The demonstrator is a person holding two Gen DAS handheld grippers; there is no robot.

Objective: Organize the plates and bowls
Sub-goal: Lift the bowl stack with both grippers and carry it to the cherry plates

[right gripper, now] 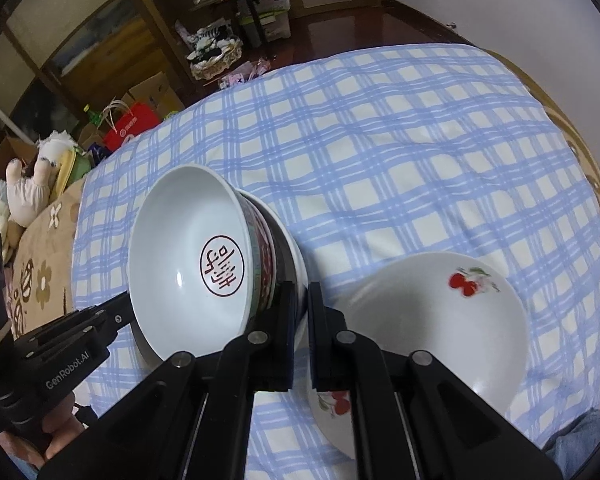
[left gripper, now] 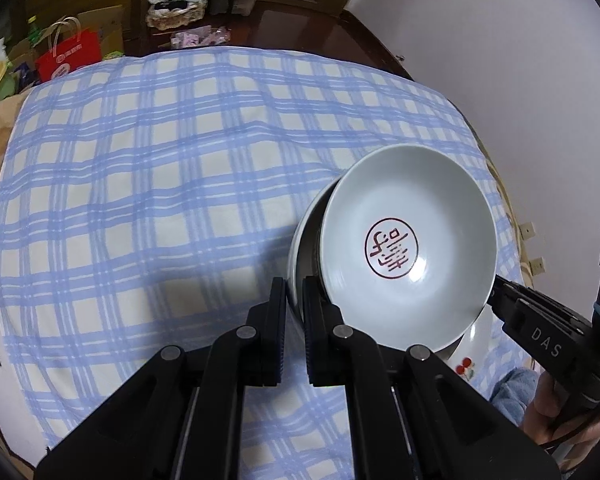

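Inside the tilted plate (right gripper: 294, 256), a red-seal bowl (right gripper: 188, 264).

Glossy glazed ceramic bowl (left gripper: 408, 248); glossy cherry-print plate (right gripper: 432, 320); matt plaid cloth (left gripper: 160, 184); matt black plastic left gripper (left gripper: 294, 300); polished wood floor (left gripper: 300, 28).

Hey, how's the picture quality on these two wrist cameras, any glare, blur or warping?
Left wrist view: fisheye bends the checked cloth; a small highlight glints in the stamped bowl; the corners go dark. Right wrist view: the same warping; the cherry plate looks slightly smeared; the left gripper stays sharp; the shelves behind are dim.
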